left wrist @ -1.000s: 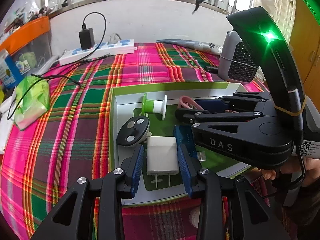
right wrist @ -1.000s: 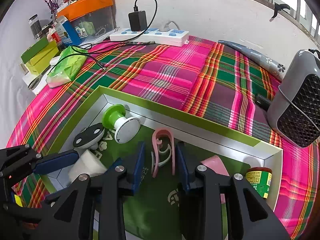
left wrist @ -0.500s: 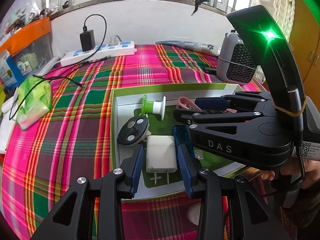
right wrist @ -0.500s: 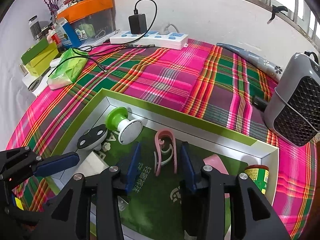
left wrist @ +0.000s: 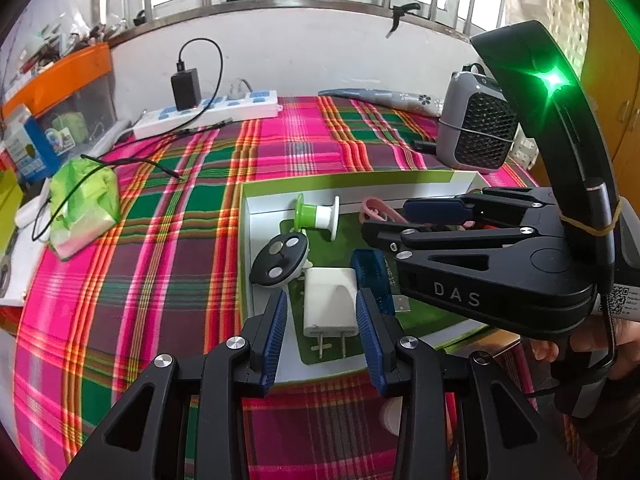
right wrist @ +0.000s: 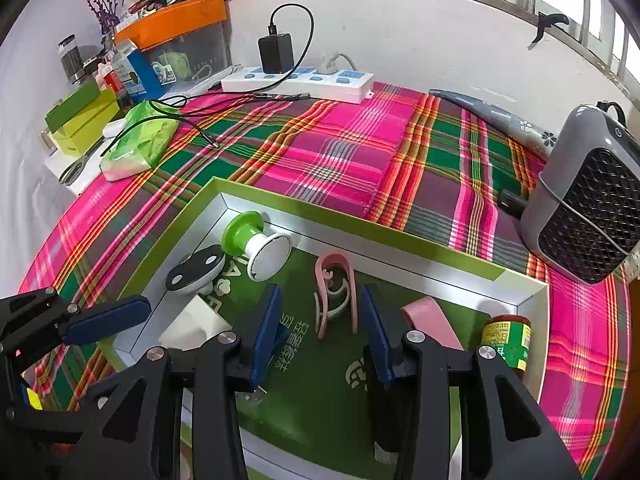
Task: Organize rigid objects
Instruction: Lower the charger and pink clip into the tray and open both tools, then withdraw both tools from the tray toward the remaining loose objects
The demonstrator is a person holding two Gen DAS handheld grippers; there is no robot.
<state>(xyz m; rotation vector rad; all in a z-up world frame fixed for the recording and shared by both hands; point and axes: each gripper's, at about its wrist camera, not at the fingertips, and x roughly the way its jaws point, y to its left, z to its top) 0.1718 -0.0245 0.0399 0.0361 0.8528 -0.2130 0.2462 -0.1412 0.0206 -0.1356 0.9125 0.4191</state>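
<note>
Bearing "DAS" lettering, right gripper (left wrist: 424,216), jaws spread, beside left gripper (left wrist: 322,336), likewise spread.

We list a woven plaid cloth (right wrist: 344,160) with a matt, ribbed weave. On it we record a tray (right wrist: 360,240) of smooth card with a matt green rim and satin silvery inner walls, floored in felt-like green. The white charger (left wrist: 330,300) we note as smooth plastic with a faint sheen and bare metal prongs. The pink clip (right wrist: 334,292) looks like glossy plastic. We enter the left gripper (left wrist: 322,334) and right gripper (right wrist: 318,332) as matt black plastic with bright metal screws and ribbed blue pads (left wrist: 276,334). The heater (right wrist: 584,212) shows grey satin plastic and black mesh.
</note>
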